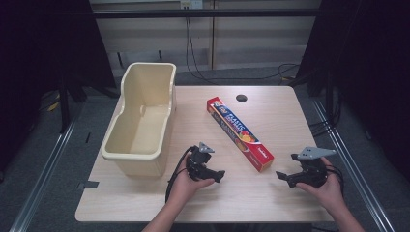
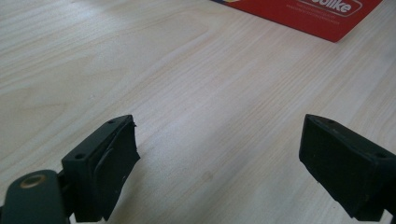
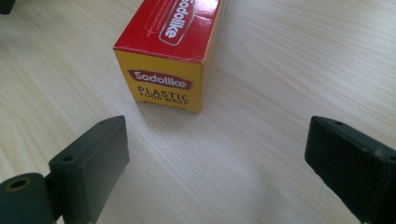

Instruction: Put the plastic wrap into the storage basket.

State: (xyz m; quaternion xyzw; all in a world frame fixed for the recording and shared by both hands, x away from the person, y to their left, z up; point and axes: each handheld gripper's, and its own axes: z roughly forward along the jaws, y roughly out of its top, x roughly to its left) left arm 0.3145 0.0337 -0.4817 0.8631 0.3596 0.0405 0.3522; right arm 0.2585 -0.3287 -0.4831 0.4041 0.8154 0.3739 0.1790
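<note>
A long red and yellow plastic food wrap box [image 1: 240, 133] lies diagonally on the wooden table, its near end toward the front right. In the right gripper view its yellow end face [image 3: 166, 86] sits just ahead of the jaws. My right gripper [image 3: 217, 163] is open and empty, held low in a hand [image 1: 279, 176] to the right of the box's near end. My left gripper [image 2: 219, 163] is open with only bare table between its jaws; it rests in a hand [image 1: 220, 175] left of the box, whose red corner [image 2: 317, 16] shows at the top of the left gripper view.
A cream plastic tub [image 1: 121, 153] stands empty on the table's left side, just behind the left hand. A round cable hole [image 1: 241, 98] is near the table's far edge. Cables trail on the floor beyond the table.
</note>
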